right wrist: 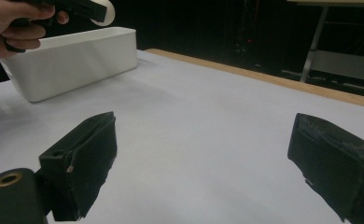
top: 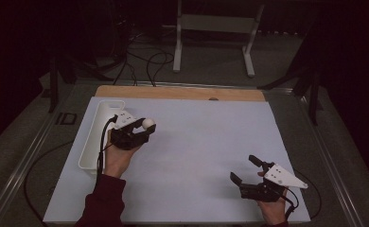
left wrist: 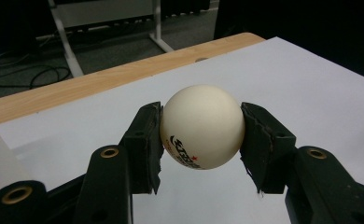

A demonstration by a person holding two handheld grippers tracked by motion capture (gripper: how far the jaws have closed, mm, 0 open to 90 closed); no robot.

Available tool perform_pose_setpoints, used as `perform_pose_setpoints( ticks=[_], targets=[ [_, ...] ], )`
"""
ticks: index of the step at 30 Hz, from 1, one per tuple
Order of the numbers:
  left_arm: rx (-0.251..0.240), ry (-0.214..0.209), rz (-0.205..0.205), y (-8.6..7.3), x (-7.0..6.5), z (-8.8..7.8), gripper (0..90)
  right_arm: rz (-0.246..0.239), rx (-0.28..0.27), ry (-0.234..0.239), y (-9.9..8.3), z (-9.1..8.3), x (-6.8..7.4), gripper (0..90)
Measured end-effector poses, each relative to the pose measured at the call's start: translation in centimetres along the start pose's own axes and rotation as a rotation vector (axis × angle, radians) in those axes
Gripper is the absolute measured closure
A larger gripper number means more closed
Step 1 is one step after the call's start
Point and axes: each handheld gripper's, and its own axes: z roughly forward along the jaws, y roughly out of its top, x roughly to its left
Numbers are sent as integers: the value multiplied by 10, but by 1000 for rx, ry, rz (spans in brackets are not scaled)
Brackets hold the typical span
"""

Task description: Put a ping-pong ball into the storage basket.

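A white table-tennis ball (left wrist: 202, 126) with a printed mark sits pinched between the two black pads of my left gripper (left wrist: 201, 140). In the high view that left gripper (top: 147, 127) hangs above the white sheet just right of a long white tray (top: 92, 142), the ball (top: 148, 123) at its tip. My right gripper (top: 245, 169) stands open near the front right of the sheet, its jaws wide apart with nothing between them. In the right gripper view the right gripper (right wrist: 203, 163) faces the tray (right wrist: 73, 60), and the ball (right wrist: 103, 11) peeks out at the top.
A white sheet (top: 197, 142) covers the table, with a wooden strip (top: 182, 92) along its far edge. Beyond the table stand a white frame (top: 215, 33) and loose cables (top: 144, 61) on the floor. Dark stands flank both sides.
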Motion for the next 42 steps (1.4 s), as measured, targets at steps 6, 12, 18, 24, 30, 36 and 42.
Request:
perform_pose_setpoints(
  ticks=[6,12,18,24,30,36,42],
  targets=[
    [1,-9,10,0,1,-2,513,-1,0,0,0,0,0,74],
    [4,-16,14,1,2,-3,513,-1,0,0,0,0,0,74],
    [5,-22,21,2,2,-5,513,-1,-1,0,0,0,0,74],
    [9,-32,32,4,3,-8,513,1,-1,0,0,0,0,74],
    [14,-39,34,4,5,-10,513,1,-1,0,0,0,0,74],
    [20,-44,41,4,7,-13,513,1,-1,0,0,0,0,74],
    [26,-52,47,4,8,-15,513,1,-2,-1,0,0,0,74]
  ],
)
